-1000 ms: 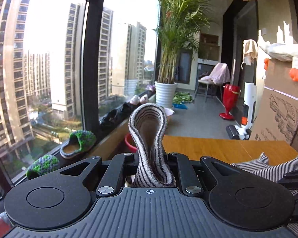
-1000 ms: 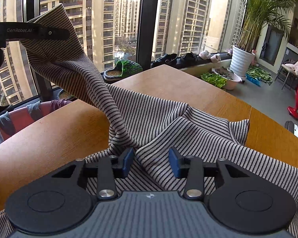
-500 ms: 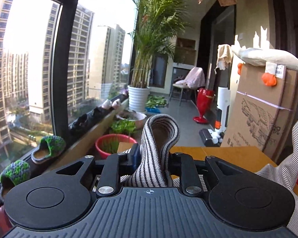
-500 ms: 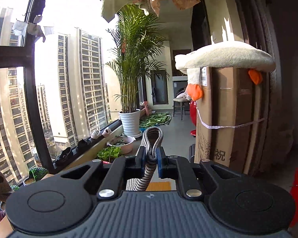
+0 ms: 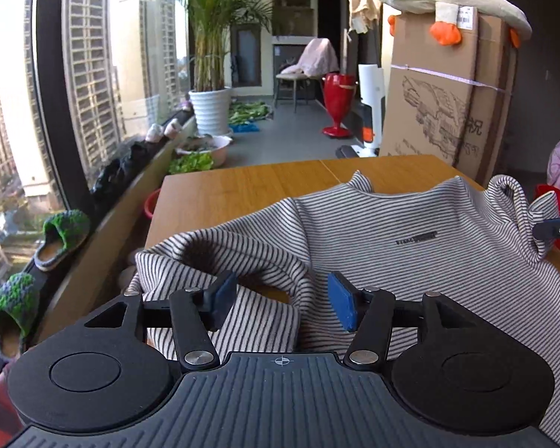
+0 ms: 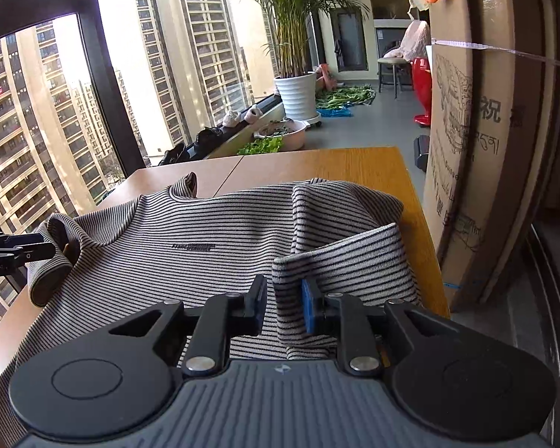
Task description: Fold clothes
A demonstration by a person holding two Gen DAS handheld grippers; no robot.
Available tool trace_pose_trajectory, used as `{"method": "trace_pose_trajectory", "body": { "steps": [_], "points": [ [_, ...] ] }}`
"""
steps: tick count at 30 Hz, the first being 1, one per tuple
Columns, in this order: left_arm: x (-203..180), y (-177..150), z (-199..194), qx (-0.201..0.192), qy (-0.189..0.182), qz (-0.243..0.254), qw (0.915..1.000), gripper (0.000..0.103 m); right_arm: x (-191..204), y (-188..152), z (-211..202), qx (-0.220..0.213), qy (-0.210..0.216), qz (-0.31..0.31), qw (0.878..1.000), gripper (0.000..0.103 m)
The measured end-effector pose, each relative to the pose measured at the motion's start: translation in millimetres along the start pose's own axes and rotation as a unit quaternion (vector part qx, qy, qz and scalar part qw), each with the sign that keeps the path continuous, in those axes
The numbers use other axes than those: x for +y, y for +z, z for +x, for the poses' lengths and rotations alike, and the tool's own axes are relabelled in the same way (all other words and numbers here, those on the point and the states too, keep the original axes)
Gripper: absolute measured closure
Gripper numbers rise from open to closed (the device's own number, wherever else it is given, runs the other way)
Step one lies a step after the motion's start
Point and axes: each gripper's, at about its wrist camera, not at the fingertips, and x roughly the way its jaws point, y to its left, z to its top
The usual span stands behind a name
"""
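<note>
A grey-and-black striped shirt [image 5: 410,231] lies spread on the wooden table [image 5: 242,186], chest print up, collar toward the far edge. My left gripper [image 5: 282,306] is open just above the shirt's left sleeve, which lies bunched between and under the pads. The shirt also shows in the right wrist view [image 6: 205,235]. My right gripper [image 6: 283,308] is open, its pads a small gap apart with a fold of the right sleeve standing between them. The left gripper's tip [image 6: 18,252] shows at the left edge by the other sleeve.
A tall cardboard box [image 6: 485,149] stands right of the table [image 6: 317,164]. A window ledge with slippers [image 5: 61,235] runs along the left. A potted palm [image 5: 211,112], a red stand [image 5: 339,104] and basins of greens lie beyond the table.
Both grippers held shirt fabric up in the air half a second ago. Now the shirt lies flat on the table and both grippers have opened and let go of the sleeves.
</note>
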Motion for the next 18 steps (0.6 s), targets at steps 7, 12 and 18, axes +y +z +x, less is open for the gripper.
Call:
{"method": "trace_pose_trajectory", "body": {
  "steps": [7, 12, 18],
  "points": [
    [-23, -11, -15, 0.025, -0.128, -0.029, 0.991, 0.021, 8, -25, -16, 0.037, 0.032, -0.003, 0.999, 0.009],
    [-27, -30, 36, 0.096, -0.119, -0.057, 0.9866, 0.026, 24, -39, 6, 0.058, 0.048, 0.002, 0.997, 0.0],
    [-18, -22, 66, 0.066, -0.072, -0.024, 0.995, 0.026, 32, -24, 37, 0.061, 0.051, -0.008, 0.997, 0.0]
  ]
}}
